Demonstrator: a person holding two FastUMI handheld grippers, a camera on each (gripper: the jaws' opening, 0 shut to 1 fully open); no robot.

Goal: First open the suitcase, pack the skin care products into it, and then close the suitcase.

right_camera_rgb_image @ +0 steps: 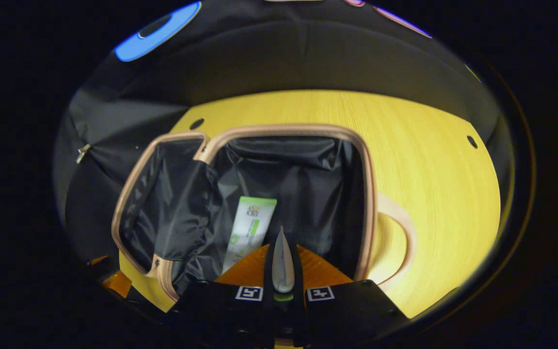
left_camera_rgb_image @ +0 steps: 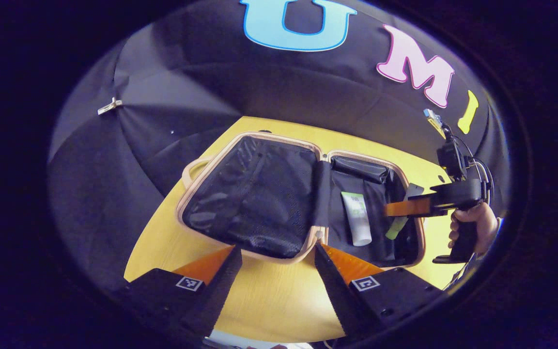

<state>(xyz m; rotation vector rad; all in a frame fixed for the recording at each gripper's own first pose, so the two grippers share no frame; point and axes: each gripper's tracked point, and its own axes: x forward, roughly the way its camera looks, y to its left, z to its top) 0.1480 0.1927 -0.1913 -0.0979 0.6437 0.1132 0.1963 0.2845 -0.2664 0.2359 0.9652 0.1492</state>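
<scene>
Table: yellow wooden table top [right_camera_rgb_image: 434, 194], smooth, with small dark round holes [right_camera_rgb_image: 472, 142].
Wall: black cloth wall [left_camera_rgb_image: 114, 194], small metal clip [left_camera_rgb_image: 109, 105] pinned on.

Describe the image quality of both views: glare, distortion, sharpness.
Left gripper view: fisheye bends the table edge; the suitcase lining catches soft sheen; the right gripper stays fairly sharp. Right gripper view: the held tube sits close and soft, the white tube beyond clearer; the suitcase's interior is dim.

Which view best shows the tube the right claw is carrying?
The left gripper view: the green tube hangs side-on from the right claw over the open suitcase. The right gripper view shows it edge-on between shut fingers.
</scene>
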